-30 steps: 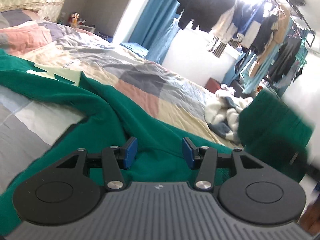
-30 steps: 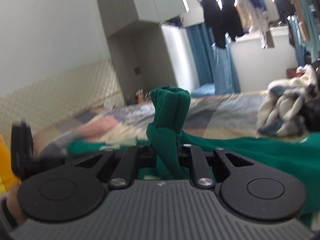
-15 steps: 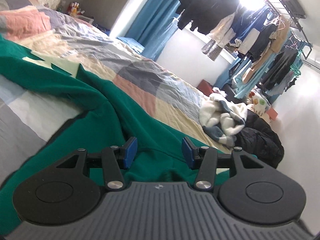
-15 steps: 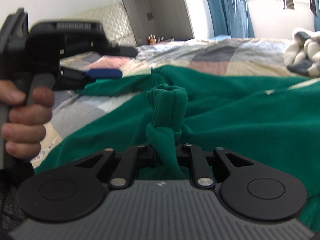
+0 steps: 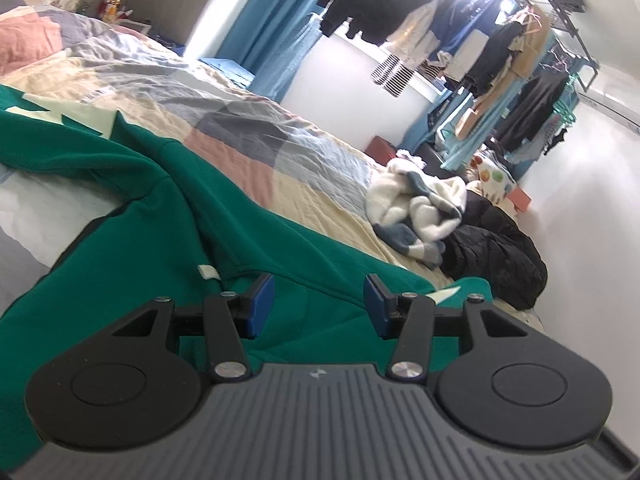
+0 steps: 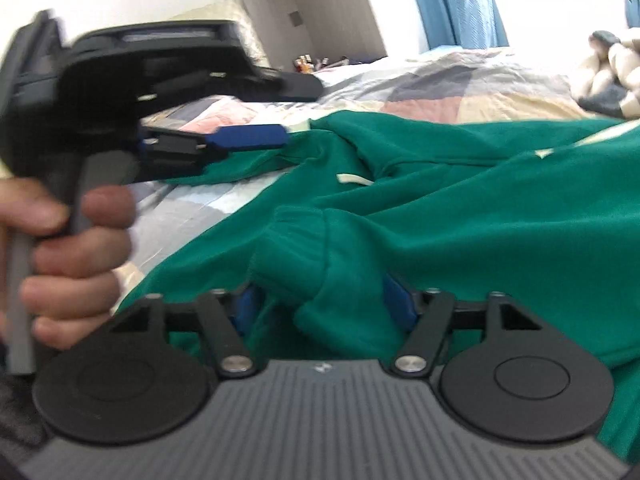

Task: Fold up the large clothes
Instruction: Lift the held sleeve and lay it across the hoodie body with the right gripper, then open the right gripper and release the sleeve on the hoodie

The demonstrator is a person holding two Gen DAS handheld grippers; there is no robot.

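A large green sweatshirt (image 5: 168, 200) with pale patches lies spread on the patchwork bed (image 5: 248, 120); it fills the right wrist view (image 6: 460, 220). My left gripper (image 5: 319, 304) is open and empty, just above the green cloth. It also shows in the right wrist view (image 6: 248, 136), held in a hand at the left. My right gripper (image 6: 324, 308) is open; a bunched green sleeve cuff (image 6: 296, 240) lies loose between its blue pads.
A white and grey garment (image 5: 416, 212) and a black jacket (image 5: 496, 256) are piled at the bed's far end. Clothes hang on a rack (image 5: 520, 64) by the window. Blue curtains (image 5: 272, 40) hang behind the bed.
My right gripper came down onto the sweatshirt and opened, letting go of the green sleeve cuff. My left gripper stayed open and shifted slightly over the cloth.
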